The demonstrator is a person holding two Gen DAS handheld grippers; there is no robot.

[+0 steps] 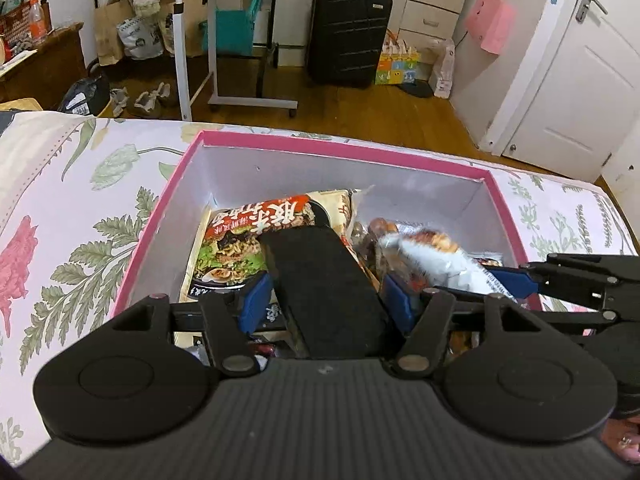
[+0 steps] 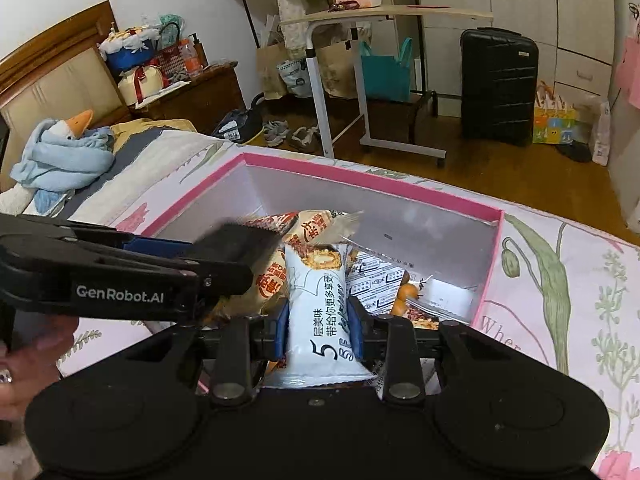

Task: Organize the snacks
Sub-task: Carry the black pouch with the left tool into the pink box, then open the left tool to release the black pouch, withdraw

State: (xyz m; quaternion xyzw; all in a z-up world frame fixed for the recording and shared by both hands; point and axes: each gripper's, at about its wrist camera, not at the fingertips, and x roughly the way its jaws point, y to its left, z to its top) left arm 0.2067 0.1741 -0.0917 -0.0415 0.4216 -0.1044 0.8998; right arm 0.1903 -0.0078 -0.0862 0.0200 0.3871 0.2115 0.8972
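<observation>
- The pink box [image 1: 280,146] sits on the flowered bed [image 1: 80,208], already part full of snacks; lower both loads well inside its walls before letting go.
- The left gripper [image 1: 328,298] is clamped on a flat black thing [image 1: 320,280] above the noodle packet [image 1: 236,240]. Lay it flat.
- The right gripper [image 2: 320,324] is pressed on a white snack packet [image 2: 320,312]. Set it into the bare corner.
- What the black thing is, I cannot tell; the box floor is mostly hidden.
</observation>
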